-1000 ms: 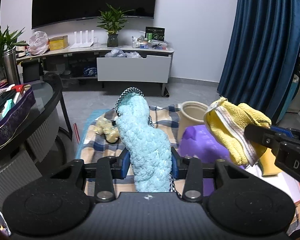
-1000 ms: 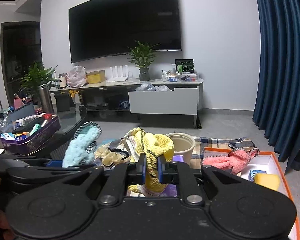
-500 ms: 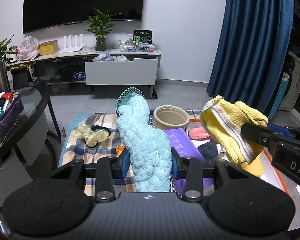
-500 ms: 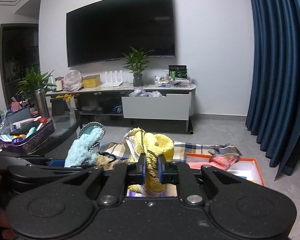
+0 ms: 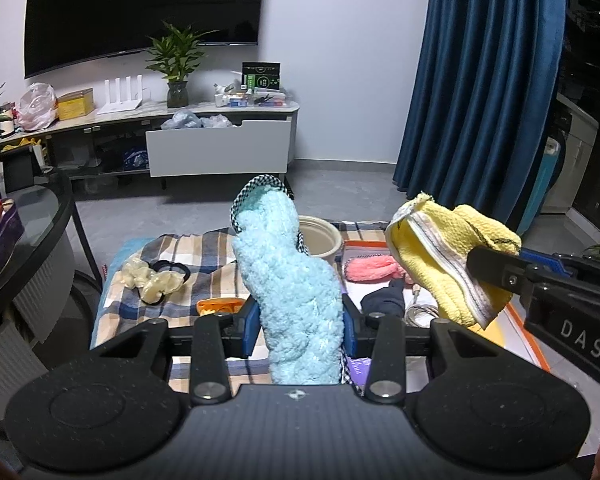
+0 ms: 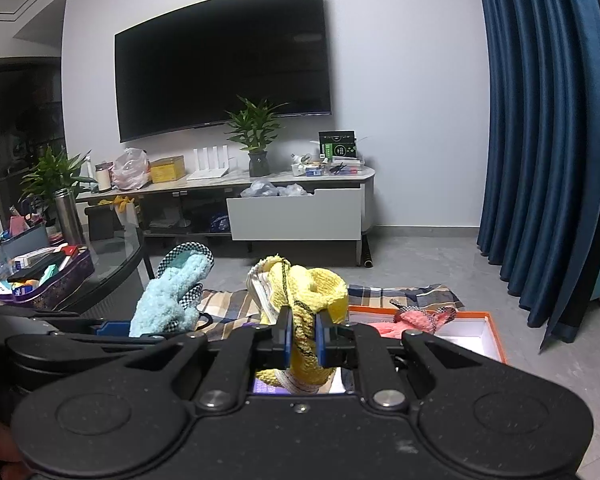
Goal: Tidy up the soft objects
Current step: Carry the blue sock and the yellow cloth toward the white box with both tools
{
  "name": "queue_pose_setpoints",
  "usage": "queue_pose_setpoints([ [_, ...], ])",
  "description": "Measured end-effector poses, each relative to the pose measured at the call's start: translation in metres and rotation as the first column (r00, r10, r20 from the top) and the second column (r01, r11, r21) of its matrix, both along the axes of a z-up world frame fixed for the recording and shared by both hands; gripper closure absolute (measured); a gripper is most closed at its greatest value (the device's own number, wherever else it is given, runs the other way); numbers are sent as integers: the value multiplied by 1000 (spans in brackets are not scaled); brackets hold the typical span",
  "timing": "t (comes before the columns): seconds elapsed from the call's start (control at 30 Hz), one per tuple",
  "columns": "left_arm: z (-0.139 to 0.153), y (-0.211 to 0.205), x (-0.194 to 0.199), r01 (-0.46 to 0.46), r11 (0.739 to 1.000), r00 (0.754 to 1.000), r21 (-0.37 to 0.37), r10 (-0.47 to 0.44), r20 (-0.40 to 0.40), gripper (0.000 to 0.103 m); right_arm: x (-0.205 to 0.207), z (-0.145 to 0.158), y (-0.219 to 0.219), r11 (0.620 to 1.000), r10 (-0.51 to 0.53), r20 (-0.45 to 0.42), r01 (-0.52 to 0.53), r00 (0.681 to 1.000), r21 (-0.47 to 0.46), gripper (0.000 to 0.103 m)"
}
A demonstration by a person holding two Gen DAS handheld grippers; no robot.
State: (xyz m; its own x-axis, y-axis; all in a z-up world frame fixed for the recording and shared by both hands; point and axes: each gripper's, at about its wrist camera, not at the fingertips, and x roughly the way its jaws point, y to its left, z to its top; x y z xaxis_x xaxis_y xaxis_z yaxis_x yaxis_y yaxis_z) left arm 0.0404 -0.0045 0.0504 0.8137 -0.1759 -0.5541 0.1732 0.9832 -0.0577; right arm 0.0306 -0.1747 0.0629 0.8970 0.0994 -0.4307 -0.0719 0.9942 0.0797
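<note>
- Left wrist view: the left gripper point(image 5: 300, 320) has its fingers point(image 5: 249, 326) clenched on a fluffy light-blue slipper point(image 5: 290, 276), which stands upright between them, its checkered-trimmed end at the top.
- To the right in the same view, the right gripper point(image 5: 496, 270) holds a yellow slipper point(image 5: 446, 254) in the air, near the blue one but not touching it.
- Right wrist view: the right gripper's fingers point(image 6: 285, 334) are clenched tight on the yellow slipper, which bulges above and below the grip.
- Below both grippers lies a plaid blanket point(image 5: 184, 252) spread on the floor.
- On the blanket, left side: cream-coloured scrunchies point(image 5: 150, 280) beside a black hair tie point(image 5: 172, 268), and an orange object point(image 5: 218, 306) partly hidden behind the left gripper.
- Orange-rimmed white box point(image 6: 488, 330) sits on the blanket's right part; a pink slipper point(image 6: 412, 320) lies inside it, with a dark sock point(image 5: 388, 298) and a coiled cable point(image 5: 420, 312) nearby.
- Beige pot point(image 5: 320, 236) stands behind the blue slipper.
- Purple item point(image 6: 266, 388) shows under the right gripper; what it is cannot be told.
</note>
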Motion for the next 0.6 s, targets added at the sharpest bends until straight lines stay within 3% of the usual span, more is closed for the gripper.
queue_pose_setpoints([
  [0.6,-3,-20,2,58,998,998,-2,-58,-5,63,-2,-3,-21,998,-65,-3,65,998,1,89],
])
